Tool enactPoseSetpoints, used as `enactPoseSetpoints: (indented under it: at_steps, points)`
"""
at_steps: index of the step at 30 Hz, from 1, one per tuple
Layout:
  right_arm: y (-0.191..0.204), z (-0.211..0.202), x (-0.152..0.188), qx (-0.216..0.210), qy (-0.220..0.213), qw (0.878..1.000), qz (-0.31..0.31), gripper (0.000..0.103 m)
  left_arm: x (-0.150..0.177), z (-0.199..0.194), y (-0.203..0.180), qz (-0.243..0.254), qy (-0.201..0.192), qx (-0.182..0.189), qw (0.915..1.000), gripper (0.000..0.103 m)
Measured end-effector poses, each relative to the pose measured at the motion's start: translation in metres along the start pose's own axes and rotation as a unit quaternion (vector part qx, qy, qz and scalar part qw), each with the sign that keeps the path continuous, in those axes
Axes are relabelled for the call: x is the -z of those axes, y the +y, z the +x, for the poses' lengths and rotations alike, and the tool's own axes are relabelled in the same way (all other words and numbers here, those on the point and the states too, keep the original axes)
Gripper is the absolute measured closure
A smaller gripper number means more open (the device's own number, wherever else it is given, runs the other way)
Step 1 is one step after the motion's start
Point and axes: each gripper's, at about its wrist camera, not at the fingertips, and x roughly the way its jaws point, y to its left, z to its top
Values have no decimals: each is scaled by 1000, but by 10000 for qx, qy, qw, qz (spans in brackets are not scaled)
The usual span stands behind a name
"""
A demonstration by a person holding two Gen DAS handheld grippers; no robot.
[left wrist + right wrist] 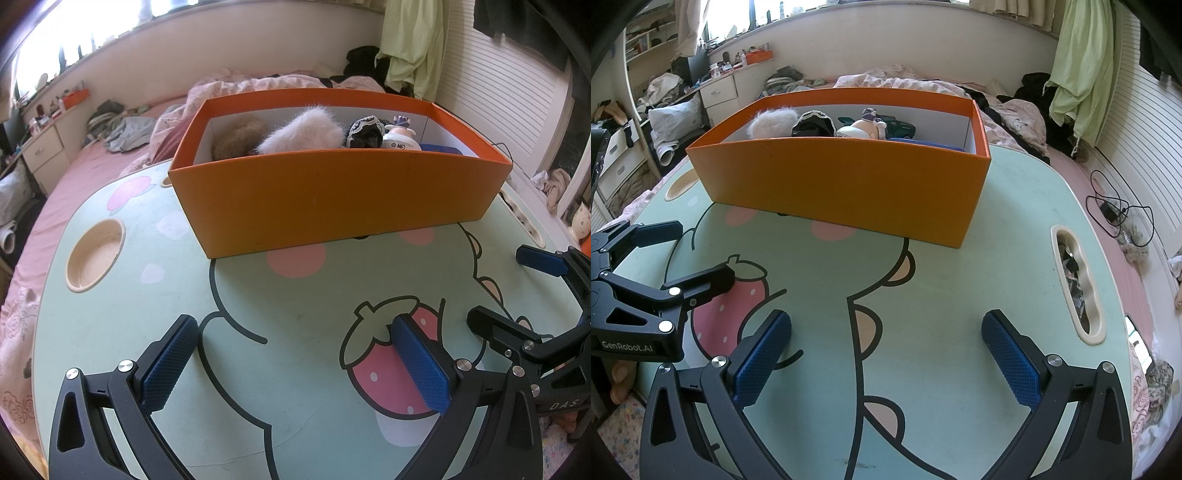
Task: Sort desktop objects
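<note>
Orange box (332, 199), perhaps half-full

I am looking past the desk at a bed (1071, 173) that is lying under a rumpled pink quilt (236, 88), with dark clothes (1034, 88) piling up at its far corner. A pale green garment (1078, 66) is hanging by the slatted wall, and a black cable (1115, 210) is curling on the pink sheet. White drawers (44, 151) are standing below the bright window (74, 33).

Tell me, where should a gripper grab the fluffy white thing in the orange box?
Probably from above, across its narrow middle. The fluffy white thing lies lengthwise, rising above the orange box rim, and the walls block the sides. The left gripper is open.
</note>
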Motion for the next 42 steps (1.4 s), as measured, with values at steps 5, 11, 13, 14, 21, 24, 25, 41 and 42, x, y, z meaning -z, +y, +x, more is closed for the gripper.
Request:
enactPoseSetpoints:
  at_steps: [5, 11, 13, 14, 21, 24, 25, 41, 42]
  points:
    - [0, 0, 0, -3, 2, 10000, 3, 0, -1, 0, 0, 0, 3, -5, 10000, 0]
    - [0, 0, 0, -5, 2, 10000, 2, 0, -1, 0, 1, 1, 2, -14, 10000, 0]
    - [0, 0, 0, -7, 2, 10000, 4, 0, -2, 1, 1, 24, 10, -17, 10000, 0]
    - [0, 0, 0, -8, 2, 10000, 4, 0, -3, 1, 2, 30, 19, -15, 10000, 0]
    - [1, 0, 0, -9, 2, 10000, 5, 0, -1, -11, 8, -29, 17, 62, 10000, 0]
    - [1, 0, 0, -8, 1, 10000, 4, 0, -12, -27, 5, -1, -326, 105, 9994, 0]
    - [2, 0, 0, -10, 2, 10000, 3, 0, -18, -38, 5, 32, -495, 116, 9987, 1]
    - [4, 1, -2, -33, -10, 10000, -8, 0, -131, 9, -2, -17, 197, 207, 9996, 48]
    - [4, 0, -2, -36, -11, 10000, -8, 0, -127, 12, 2, -41, 236, 215, 9995, 48]
